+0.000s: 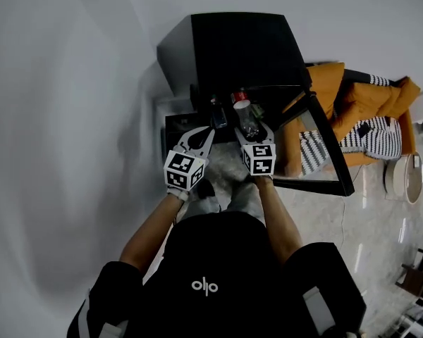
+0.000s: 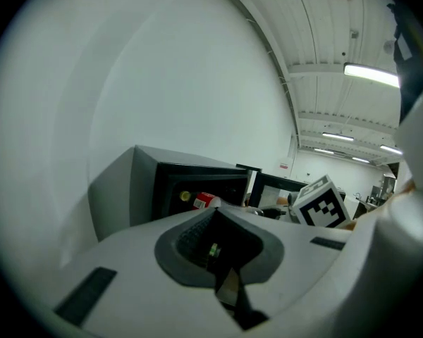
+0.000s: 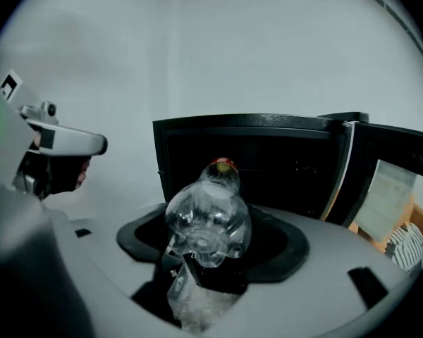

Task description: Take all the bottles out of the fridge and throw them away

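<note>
A black mini fridge [image 1: 240, 48] stands against the wall with its glass door [image 1: 317, 146] swung open to the right. My right gripper [image 1: 248, 129] is shut on a clear empty bottle [image 1: 244, 113] with a red cap, just in front of the opening. In the right gripper view the bottle [image 3: 208, 217] fills the jaws, base toward the camera. My left gripper [image 1: 210, 131] is beside it, closed on a small dark bottle [image 1: 219, 117]. In the left gripper view the pocket [image 2: 215, 248] looks dark. Inside the fridge lies a red-labelled bottle [image 2: 206, 201].
A white wall runs along the left. An orange seat with striped fabric [image 1: 366, 118] stands right of the open door, and a round white object [image 1: 405, 178] sits on the pale floor beyond it. The person's legs are below the grippers.
</note>
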{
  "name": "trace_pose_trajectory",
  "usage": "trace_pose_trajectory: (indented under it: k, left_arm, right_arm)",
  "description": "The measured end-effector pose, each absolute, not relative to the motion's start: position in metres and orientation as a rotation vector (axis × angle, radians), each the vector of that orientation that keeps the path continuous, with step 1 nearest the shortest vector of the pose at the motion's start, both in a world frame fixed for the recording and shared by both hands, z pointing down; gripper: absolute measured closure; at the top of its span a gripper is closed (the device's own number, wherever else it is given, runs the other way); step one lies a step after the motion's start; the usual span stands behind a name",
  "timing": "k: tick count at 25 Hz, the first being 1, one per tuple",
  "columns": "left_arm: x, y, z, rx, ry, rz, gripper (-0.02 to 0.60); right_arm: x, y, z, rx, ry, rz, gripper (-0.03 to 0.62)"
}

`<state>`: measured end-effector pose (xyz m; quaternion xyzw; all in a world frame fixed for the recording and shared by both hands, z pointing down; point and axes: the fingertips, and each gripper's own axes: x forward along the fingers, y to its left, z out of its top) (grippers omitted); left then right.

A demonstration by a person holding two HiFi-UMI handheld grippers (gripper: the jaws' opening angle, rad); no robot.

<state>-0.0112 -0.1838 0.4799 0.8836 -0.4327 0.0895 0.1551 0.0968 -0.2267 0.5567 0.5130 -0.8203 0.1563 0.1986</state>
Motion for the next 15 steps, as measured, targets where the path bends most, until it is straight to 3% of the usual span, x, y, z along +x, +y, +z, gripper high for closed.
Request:
trace_pose_trajectory:
  k: [15]
  left_arm:
    - [0.112,-0.157,0.481,2.715,-0.836,0.267,0.575]
  right_arm:
    - [0.202,-0.134,0.549,1.709,-2.115,0.504,0.279]
